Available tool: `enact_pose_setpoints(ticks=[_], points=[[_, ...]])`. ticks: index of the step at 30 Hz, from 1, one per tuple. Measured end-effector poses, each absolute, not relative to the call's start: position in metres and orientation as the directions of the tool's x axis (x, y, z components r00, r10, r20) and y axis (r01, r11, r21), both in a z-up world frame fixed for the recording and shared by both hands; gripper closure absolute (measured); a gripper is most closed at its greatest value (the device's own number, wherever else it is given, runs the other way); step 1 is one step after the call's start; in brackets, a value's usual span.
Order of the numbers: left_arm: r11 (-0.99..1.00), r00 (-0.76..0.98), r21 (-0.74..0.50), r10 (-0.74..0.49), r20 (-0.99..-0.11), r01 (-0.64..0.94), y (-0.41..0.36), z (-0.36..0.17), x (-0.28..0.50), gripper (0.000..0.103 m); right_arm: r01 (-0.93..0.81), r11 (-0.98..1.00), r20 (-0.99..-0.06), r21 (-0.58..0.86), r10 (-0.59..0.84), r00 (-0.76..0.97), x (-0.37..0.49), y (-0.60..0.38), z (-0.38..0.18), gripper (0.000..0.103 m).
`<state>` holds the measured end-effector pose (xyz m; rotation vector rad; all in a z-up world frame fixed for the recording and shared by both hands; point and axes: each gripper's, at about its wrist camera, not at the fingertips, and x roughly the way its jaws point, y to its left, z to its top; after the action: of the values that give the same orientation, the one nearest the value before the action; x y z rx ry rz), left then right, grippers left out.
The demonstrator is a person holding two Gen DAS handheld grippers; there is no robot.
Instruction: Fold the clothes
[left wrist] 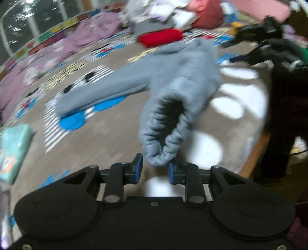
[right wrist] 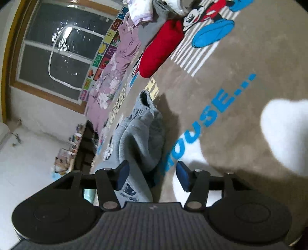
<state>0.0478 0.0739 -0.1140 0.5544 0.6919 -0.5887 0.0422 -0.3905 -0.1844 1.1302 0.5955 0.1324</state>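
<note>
Grey fleece trousers (left wrist: 173, 80) lie half spread on the cartoon rug (left wrist: 107, 146), a fold apparently under way.

My left gripper (left wrist: 155, 169) has its fingers parted, the elastic waistband (left wrist: 163, 142) bunched at 12 o'clock against the right pad. My right gripper (right wrist: 153, 176) is rolled sideways, fingers spread wide over cloth but gripping nothing. Next I judge both need firm pinches; folded red garment (left wrist: 160, 37) sits at 12.

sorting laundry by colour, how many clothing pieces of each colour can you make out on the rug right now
grey: 1, sweatpants lying on the rug
red: 1, folded garment
purple floral: 1, fabric spread along the rug's edge
mixed heap at the back: too blurred to split
total: 3 clear pieces
</note>
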Motion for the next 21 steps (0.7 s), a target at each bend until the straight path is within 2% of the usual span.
enact_pose_setpoints(ticks=[4,7,9,10,11,13,16,19,21], points=[[0.782,0.681,0.311,-0.190,-0.707,0.541,0.086,-0.119,0.056,0.077,0.169,0.411,-0.345,0.896,0.403,0.848,0.044,-0.390,-0.186,0.042],[0.868,0.735,0.306,-0.095,-0.671,0.391,0.102,-0.115,0.058,0.078,0.139,0.388,-0.307,0.911,0.413,0.857,0.045,-0.388,-0.187,0.041],[0.915,0.754,0.277,-0.042,-0.655,0.292,0.113,-0.110,0.057,0.071,0.124,0.374,-0.286,0.919,0.417,0.863,0.046,-0.388,-0.188,0.040],[0.937,0.765,0.261,-0.009,-0.644,0.231,0.119,-0.107,0.056,0.057,0.118,0.368,-0.278,0.922,0.418,0.865,0.047,-0.388,-0.189,0.039],[0.963,0.766,0.212,0.008,-0.643,0.168,0.128,-0.104,0.055,0.047,0.112,0.361,-0.269,0.926,0.419,0.867,0.047,-0.389,-0.190,0.039],[0.994,0.763,0.105,0.039,-0.645,0.039,0.145,-0.097,0.053,0.046,0.102,0.349,-0.253,0.932,0.421,0.871,0.048,-0.389,-0.191,0.033],[0.965,0.730,-0.257,-0.143,-0.668,-0.046,0.173,-0.103,0.042,0.030,0.095,0.333,-0.237,0.938,0.419,0.877,0.050,-0.390,-0.193,0.031],[0.801,0.712,-0.582,-0.327,-0.621,-0.140,0.201,-0.110,0.031,0.025,0.094,0.320,-0.228,0.943,0.413,0.881,0.054,-0.392,-0.194,0.027],[0.734,0.673,-0.654,-0.392,-0.627,-0.182,0.199,-0.122,0.025,0.025,0.095,0.309,-0.222,0.946,0.410,0.885,0.059,-0.393,-0.196,0.025]])
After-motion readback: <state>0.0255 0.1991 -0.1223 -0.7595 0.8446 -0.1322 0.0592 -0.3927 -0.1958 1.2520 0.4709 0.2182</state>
